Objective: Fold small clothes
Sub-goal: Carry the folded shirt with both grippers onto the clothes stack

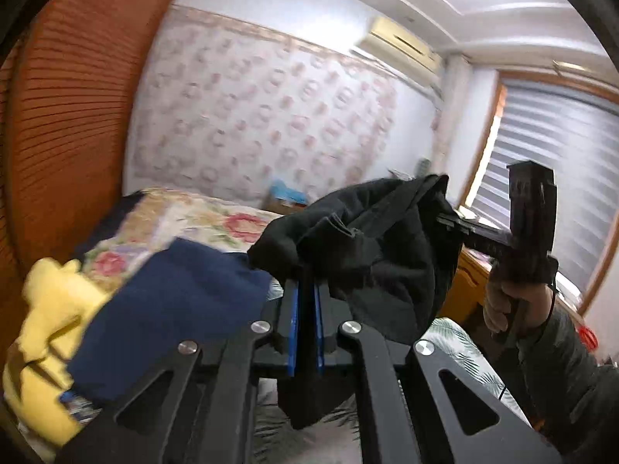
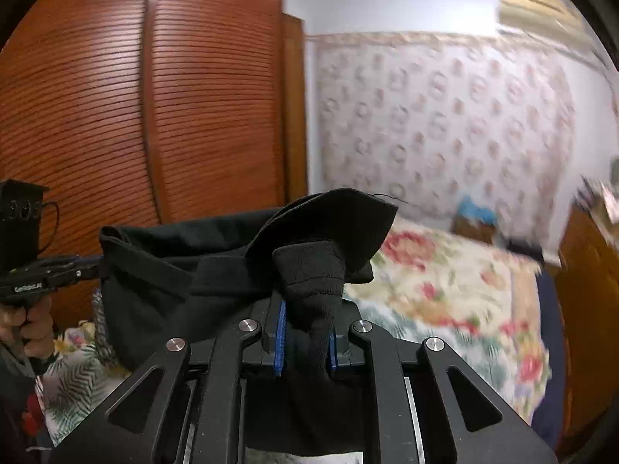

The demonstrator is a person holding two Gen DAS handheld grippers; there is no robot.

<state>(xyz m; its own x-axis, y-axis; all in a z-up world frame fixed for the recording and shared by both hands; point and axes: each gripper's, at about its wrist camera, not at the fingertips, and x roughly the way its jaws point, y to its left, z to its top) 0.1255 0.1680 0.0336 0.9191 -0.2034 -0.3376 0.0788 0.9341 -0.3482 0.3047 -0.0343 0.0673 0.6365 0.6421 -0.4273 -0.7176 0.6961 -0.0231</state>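
A small black garment [image 1: 371,239] hangs in the air between both grippers, above the bed. My left gripper [image 1: 307,290] is shut on one edge of it, with the blue pads close together. My right gripper [image 2: 307,309] is shut on a bunched fold of the same black garment [image 2: 216,270], cloth filling the gap between the pads. In the left wrist view the right gripper [image 1: 445,220] shows at the right, pinching the garment's far edge. In the right wrist view the left gripper [image 2: 93,268] shows at the left, gripping the other edge.
A navy cloth [image 1: 174,309] and a yellow cloth [image 1: 50,328] lie at the left on the bed with a floral cover [image 2: 445,290]. A wooden slatted wardrobe [image 2: 154,96] stands to one side. A window with blinds [image 1: 553,178] is at the right.
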